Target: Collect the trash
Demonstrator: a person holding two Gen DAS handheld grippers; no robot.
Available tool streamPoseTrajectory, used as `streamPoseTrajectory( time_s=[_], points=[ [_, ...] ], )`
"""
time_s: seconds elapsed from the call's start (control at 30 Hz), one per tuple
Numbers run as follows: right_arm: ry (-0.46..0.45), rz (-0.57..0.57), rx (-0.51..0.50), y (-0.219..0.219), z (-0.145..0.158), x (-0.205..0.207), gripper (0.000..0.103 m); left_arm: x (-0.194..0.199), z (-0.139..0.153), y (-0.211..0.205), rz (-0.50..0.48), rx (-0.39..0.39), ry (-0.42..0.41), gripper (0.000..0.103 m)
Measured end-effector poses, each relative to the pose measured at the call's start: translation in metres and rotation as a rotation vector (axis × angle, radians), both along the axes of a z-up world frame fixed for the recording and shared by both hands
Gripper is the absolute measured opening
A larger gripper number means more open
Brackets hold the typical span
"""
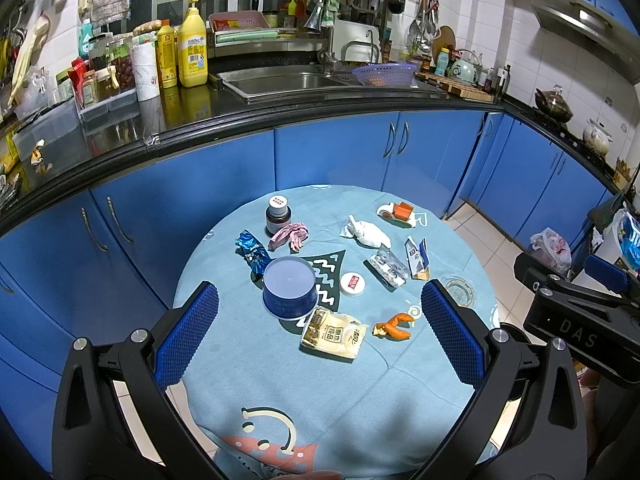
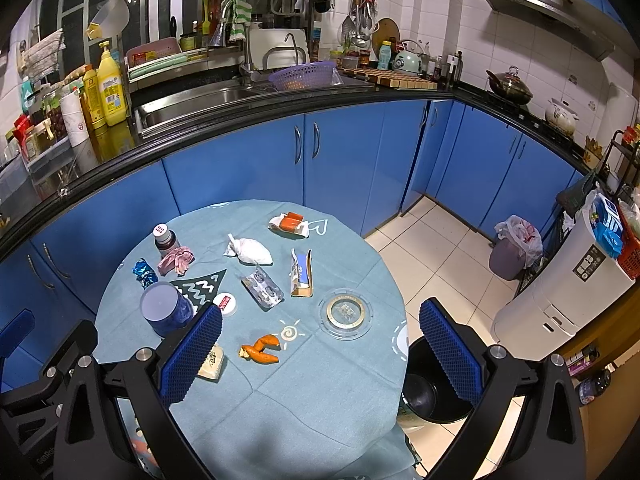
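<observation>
Trash lies scattered on the round table with the teal cloth [image 1: 248, 364] [image 2: 320, 384]: an orange peel [image 1: 394, 326] [image 2: 260, 350], a cream snack wrapper [image 1: 332, 336] [image 2: 212, 364], a blue foil wrapper [image 1: 252, 254] [image 2: 145, 273], a pink crumpled paper [image 1: 289, 235] [image 2: 176, 260], a white tissue wad [image 1: 366, 232] [image 2: 250, 252], a clear blister pack [image 1: 387, 267] [image 2: 262, 288] and a torn carton [image 1: 418, 258] [image 2: 302, 274]. A black bin [image 2: 432, 384] stands on the floor by the table's right edge. My left gripper [image 1: 320, 328] hangs open above the table's near side. My right gripper [image 2: 320, 352] is open too, empty.
A blue tub [image 1: 289, 288] [image 2: 164, 308], a brown bottle [image 1: 277, 214] [image 2: 166, 238], a white lid [image 1: 352, 283] [image 2: 225, 303], a clear round coaster [image 2: 346, 312] and a tape dispenser [image 1: 400, 214] [image 2: 290, 224] also sit on the table. Blue cabinets [image 2: 340, 160] stand behind. A white appliance [image 2: 568, 288] stands right.
</observation>
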State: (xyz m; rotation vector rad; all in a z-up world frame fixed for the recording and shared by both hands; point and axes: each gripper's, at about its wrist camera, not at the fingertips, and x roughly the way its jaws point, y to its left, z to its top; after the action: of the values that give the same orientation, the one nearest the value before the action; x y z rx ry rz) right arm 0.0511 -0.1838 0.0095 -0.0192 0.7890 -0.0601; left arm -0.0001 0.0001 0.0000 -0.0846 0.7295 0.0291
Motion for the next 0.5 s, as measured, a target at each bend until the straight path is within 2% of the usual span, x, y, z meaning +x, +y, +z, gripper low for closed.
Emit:
streamPoseTrajectory(
  time_s=[0.5],
  points=[
    [0.001, 0.000, 0.001, -0.0013, -0.0017, -0.0008, 0.097, 0.0000, 0.0000, 0.0000, 0.000, -0.001, 0.002, 0.100]
  ],
)
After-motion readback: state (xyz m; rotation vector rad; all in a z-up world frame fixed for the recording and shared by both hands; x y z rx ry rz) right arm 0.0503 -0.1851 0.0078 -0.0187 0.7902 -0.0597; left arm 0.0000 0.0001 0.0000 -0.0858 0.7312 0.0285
